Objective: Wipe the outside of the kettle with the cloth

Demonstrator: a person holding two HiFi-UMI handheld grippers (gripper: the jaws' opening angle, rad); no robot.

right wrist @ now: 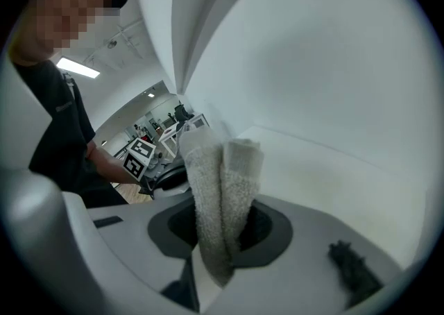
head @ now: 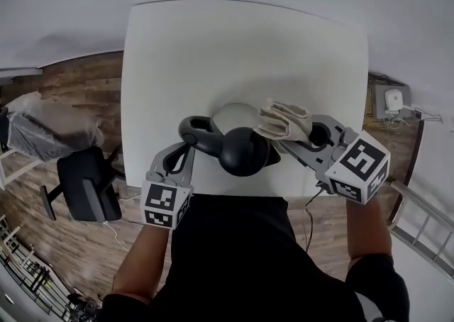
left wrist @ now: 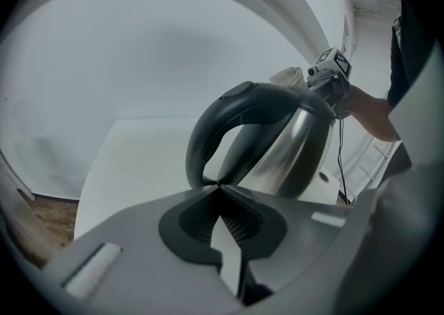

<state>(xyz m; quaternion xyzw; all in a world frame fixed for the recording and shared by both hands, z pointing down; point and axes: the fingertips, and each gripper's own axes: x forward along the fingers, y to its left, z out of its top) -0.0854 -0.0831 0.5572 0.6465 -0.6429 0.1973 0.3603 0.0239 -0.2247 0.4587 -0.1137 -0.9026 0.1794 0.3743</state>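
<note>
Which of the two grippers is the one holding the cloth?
The right gripper: its jaws are shut on the folded beige cloth, while the left gripper pinches the kettle by its dark handle.

I see the steel kettle [head: 241,149], dark lid and looped handle, at the table's [head: 213,44] near edge, handle pinched by the left gripper [left wrist: 218,183]. The bunched beige terry cloth [head: 284,120] sits above that edge, clamped in the right gripper [right wrist: 223,234].

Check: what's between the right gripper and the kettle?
Only the cloth: the right gripper is shut on it, and in the head view it lies bunched between that gripper and the kettle. Whether it touches the kettle is unclear.
</note>
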